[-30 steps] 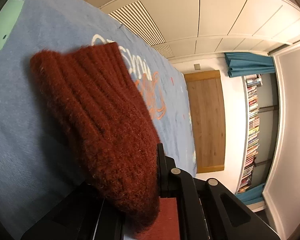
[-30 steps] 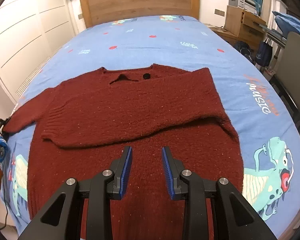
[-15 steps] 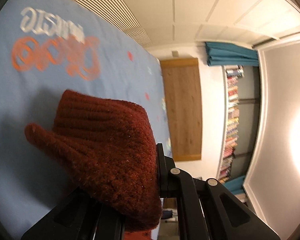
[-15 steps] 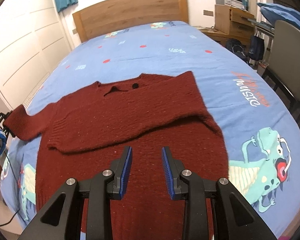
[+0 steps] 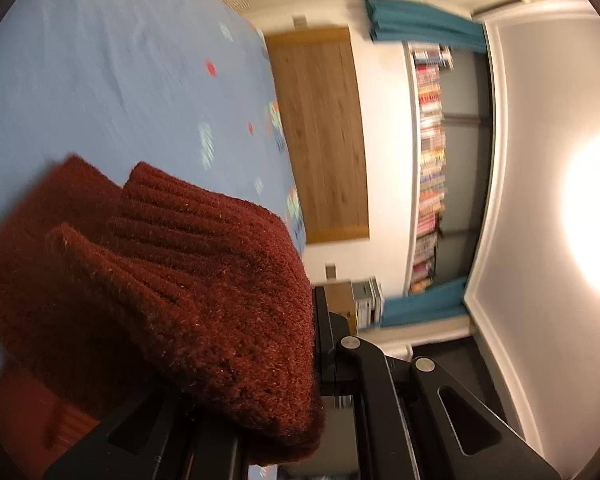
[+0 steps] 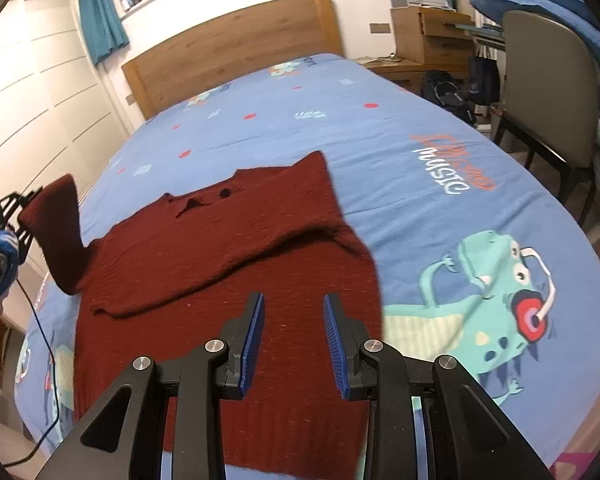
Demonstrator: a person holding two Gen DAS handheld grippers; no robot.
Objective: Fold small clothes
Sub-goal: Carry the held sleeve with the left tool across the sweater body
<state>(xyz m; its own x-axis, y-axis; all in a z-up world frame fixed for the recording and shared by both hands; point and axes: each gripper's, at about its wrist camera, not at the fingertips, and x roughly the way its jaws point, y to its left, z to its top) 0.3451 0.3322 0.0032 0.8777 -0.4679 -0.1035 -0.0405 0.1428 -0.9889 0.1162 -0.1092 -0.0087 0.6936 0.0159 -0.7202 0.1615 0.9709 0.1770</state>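
One sweater (image 6: 220, 280), one bed (image 6: 420, 152), one chair (image 6: 548, 92), two grippers.

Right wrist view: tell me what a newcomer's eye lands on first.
A dark red sweater lies spread on the blue bedsheet, one sleeve folded across its chest. At far left the left tongs hold its other sleeve cuff raised off the bed. A green dinosaur print sits at right.

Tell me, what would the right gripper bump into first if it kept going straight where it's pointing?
Most likely the red sweater lying flat on the bed. The right gripper is open and empty, angled down over the sweater's lower body, with nothing visible in between. How far above it sits is hard to judge.
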